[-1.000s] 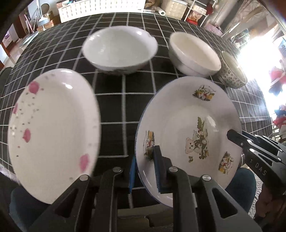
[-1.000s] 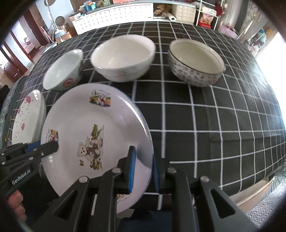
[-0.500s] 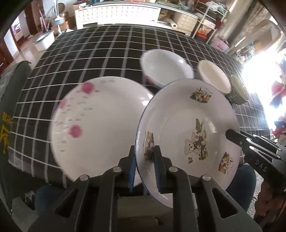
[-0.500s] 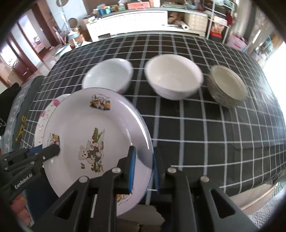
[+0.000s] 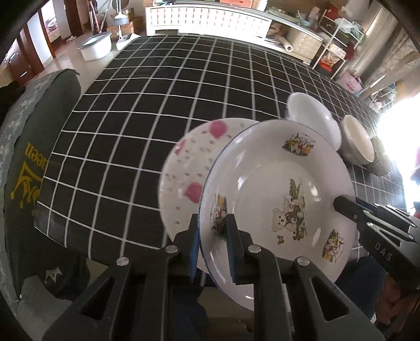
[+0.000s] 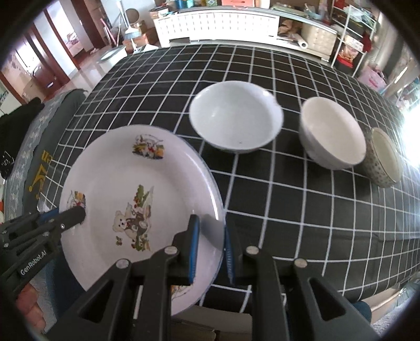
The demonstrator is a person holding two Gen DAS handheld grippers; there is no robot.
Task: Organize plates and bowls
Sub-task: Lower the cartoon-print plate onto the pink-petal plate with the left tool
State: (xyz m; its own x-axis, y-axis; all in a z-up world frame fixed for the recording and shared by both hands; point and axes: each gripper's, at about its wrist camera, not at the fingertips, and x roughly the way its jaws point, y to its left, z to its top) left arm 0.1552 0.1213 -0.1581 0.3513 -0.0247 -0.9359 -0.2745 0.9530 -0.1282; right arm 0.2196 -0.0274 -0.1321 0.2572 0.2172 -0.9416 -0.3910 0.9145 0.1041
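Observation:
A white plate with a teddy-bear print point(image 5: 278, 194) point(image 6: 136, 199) hangs in the air between both grippers. My left gripper point(image 5: 212, 244) is shut on its left rim; my right gripper point(image 6: 210, 249) is shut on its right rim. Under it lies a white plate with pink flowers point(image 5: 189, 168) on the black checked tablecloth point(image 5: 147, 110); the bear plate covers its right part. In the right wrist view the flower plate is hidden. Behind stand a wide white bowl point(image 6: 236, 115), a cream bowl point(image 6: 333, 131) and a patterned bowl point(image 6: 383, 154) in a row.
The table's left edge drops to a dark grey cushion with yellow lettering point(image 5: 23, 168). White cabinets point(image 5: 207, 18) and shelves point(image 6: 349, 34) line the far wall. A white tub point(image 5: 95, 47) sits on the floor beyond the table.
Both grippers have carried the bear plate leftward. It now overlaps the pink-flower plate, which was well to its left before. The bowls have shifted to the right in both views.

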